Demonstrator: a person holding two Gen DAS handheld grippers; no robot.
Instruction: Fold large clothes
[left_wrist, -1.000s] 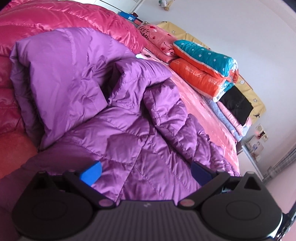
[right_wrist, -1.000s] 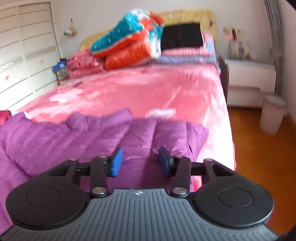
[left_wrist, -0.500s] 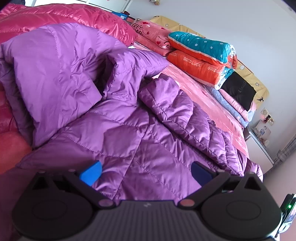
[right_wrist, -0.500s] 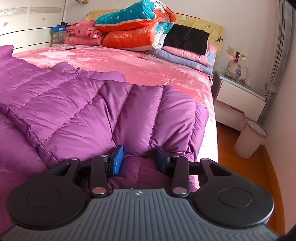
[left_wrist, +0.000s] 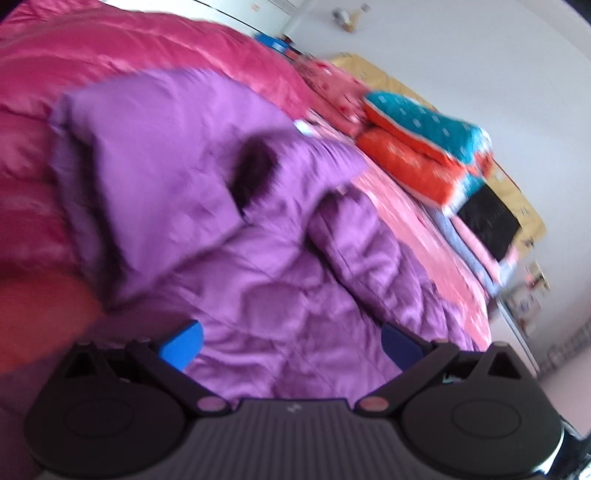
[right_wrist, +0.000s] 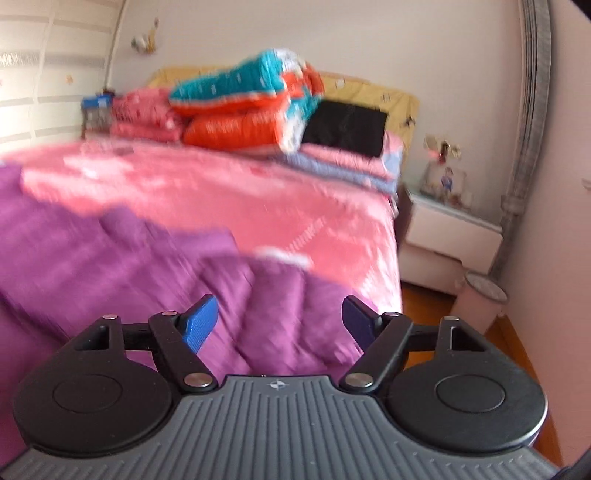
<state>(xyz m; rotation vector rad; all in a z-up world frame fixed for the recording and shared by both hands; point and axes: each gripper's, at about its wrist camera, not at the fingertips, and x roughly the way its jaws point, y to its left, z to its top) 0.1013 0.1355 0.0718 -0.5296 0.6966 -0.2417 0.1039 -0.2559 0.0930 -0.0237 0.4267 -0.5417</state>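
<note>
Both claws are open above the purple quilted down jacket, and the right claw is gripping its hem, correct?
Not quite. The right wrist view shows the right claw open, gripping nothing of the purple quilted down jacket. The left claw is open too.

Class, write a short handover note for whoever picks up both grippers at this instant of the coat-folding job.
Left gripper: jaws wide open, holding nothing, over the purple down jacket.
Right gripper: jaws open, empty, above the jacket's edge near the side of the pink bed.
Jacket: lies bunched on the bed, one flap thrown over at the far left beside a magenta quilt.
Done: partly folded at most; blur hides detail.
Left: regrip, flatten, finish folding.
</note>
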